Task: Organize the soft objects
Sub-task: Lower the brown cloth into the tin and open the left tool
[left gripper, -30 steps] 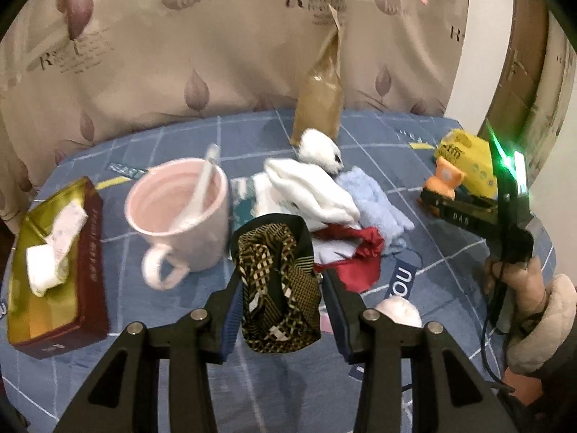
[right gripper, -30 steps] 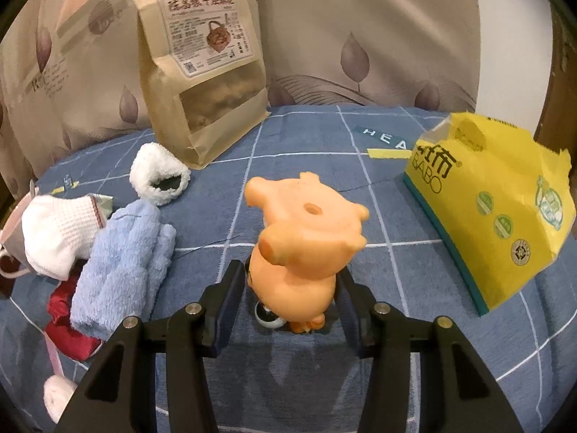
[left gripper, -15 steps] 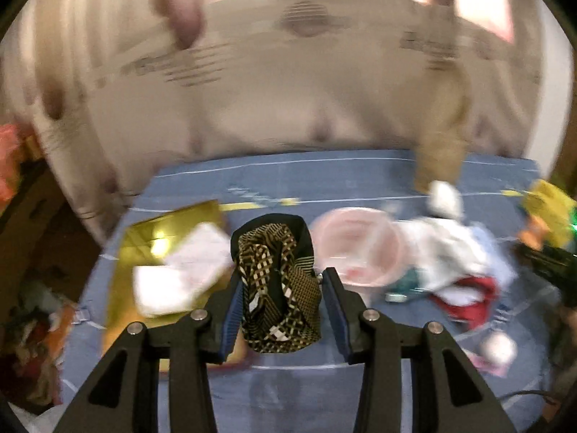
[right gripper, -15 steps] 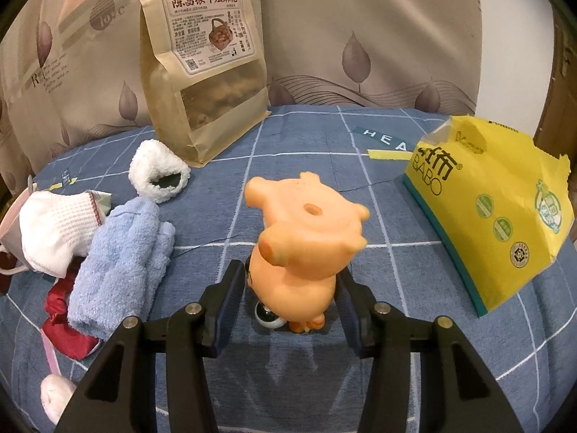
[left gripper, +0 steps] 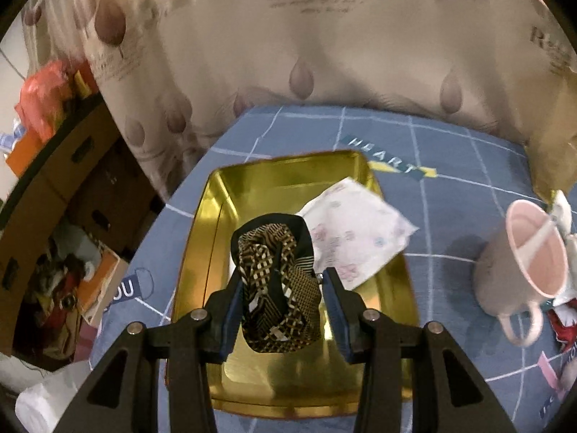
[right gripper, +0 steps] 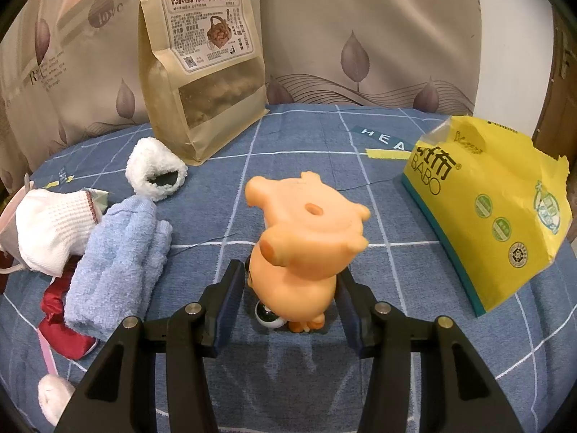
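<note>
Left gripper (left gripper: 280,290): closed on a patterned black-and-gold cloth (left gripper: 279,281), which bulges up between the pads. It hangs over the open gold tin (left gripper: 202,245). A white floral-print tissue (left gripper: 355,231) lies across the tin's rim at 2 o'clock from the cloth. A pink mug (left gripper: 519,270) with a spoon in it stands on the blue checked surface (left gripper: 432,223) at 3 o'clock from the tin, apart from it. Cardboard boxes (left gripper: 65,187) sit off the surface at 9 o'clock.

Right gripper (right gripper: 286,288): pads pressed on both flanks of an orange pig toy (right gripper: 306,238), which stands on the surface, a dark eye showing low at 7 o'clock.

Soft things, seen from the right wrist, lie at 9 o'clock from the toy. A folded light-blue towel (right gripper: 115,263) rests partly over a red cloth (right gripper: 61,324). A white knitted sock (right gripper: 50,223) touches the towel at its 10 o'clock. A white fluffy sock (right gripper: 155,171) lies alone at 11 o'clock, just in front of a kraft snack bag (right gripper: 202,68) standing upright. A yellow tissue pack (right gripper: 494,216) lies at 2 o'clock, well apart from the toy.
</note>
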A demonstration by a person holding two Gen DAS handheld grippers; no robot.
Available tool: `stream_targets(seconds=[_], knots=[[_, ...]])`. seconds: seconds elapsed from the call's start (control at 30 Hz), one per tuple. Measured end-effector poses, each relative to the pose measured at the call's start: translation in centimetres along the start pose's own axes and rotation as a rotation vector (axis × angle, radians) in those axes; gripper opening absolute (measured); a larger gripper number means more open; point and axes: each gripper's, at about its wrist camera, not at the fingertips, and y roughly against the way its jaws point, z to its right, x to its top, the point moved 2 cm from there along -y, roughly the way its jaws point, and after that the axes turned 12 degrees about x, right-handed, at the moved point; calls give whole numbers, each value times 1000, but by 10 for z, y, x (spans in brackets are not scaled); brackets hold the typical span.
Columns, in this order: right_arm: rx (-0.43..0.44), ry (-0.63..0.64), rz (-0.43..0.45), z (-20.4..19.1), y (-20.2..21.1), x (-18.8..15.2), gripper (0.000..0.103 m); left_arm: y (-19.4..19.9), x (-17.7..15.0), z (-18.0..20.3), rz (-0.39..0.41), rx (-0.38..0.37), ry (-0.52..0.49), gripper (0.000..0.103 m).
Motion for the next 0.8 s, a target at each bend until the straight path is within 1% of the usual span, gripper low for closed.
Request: stream_targets(seconds=[0.1, 0.23, 0.3, 0.33, 0.4, 0.43, 0.5, 0.6, 0.8], knots=[[-5, 4, -1, -1, -1, 0, 47, -13, -1, -4, -27, -5, 13, 43], [-8, 4, -5, 1, -2, 0, 47, -23, -4, -5, -53, -6, 20, 46], [-12, -1, -11, 1, -3, 0, 47, -28, -6, -6, -71, -4, 29, 52], [-13, -9, -15, 3, -4, -1, 47, -30, -7, -6, -79, -13, 36, 54], [-9, -23, -18, 5, -4, -1, 47, -32, -8, -8, -97, -25, 51, 63], [-7, -29, -20, 7, -5, -1, 47, -32, -8, -10, -100, -28, 56, 66], [-10, -31, -23, 8, -5, -2, 47, -29, -7, -11, -92, -39, 61, 72], [-17, -25, -26, 9, -5, -2, 47, -19, -3, -14, -73, -60, 70, 77], [-24, -16, -18, 7, -4, -2, 45, 7, -2, -19, -23, -54, 92, 78]])
